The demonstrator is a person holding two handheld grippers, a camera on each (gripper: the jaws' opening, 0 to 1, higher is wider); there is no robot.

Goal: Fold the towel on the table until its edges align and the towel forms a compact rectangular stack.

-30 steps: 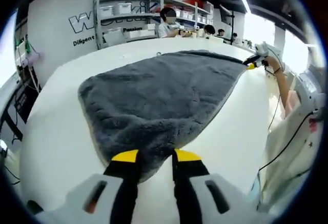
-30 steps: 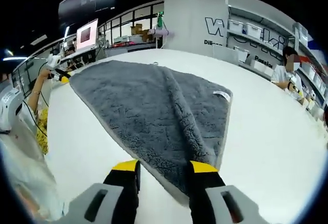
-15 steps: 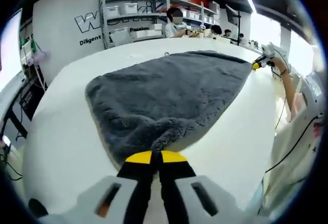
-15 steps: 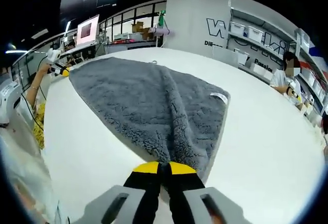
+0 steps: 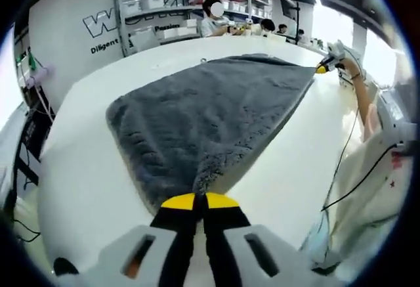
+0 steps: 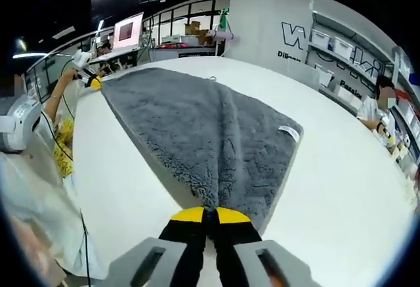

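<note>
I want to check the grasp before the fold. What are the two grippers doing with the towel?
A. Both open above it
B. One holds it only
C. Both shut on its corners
C: the left gripper and right gripper each pinch a corner of the towel.

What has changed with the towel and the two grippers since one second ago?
Both hand-held grippers, left and right, closed on the near corners of the grey towel and began lifting them. The rest of the towel lies spread on the white table as before.
</note>
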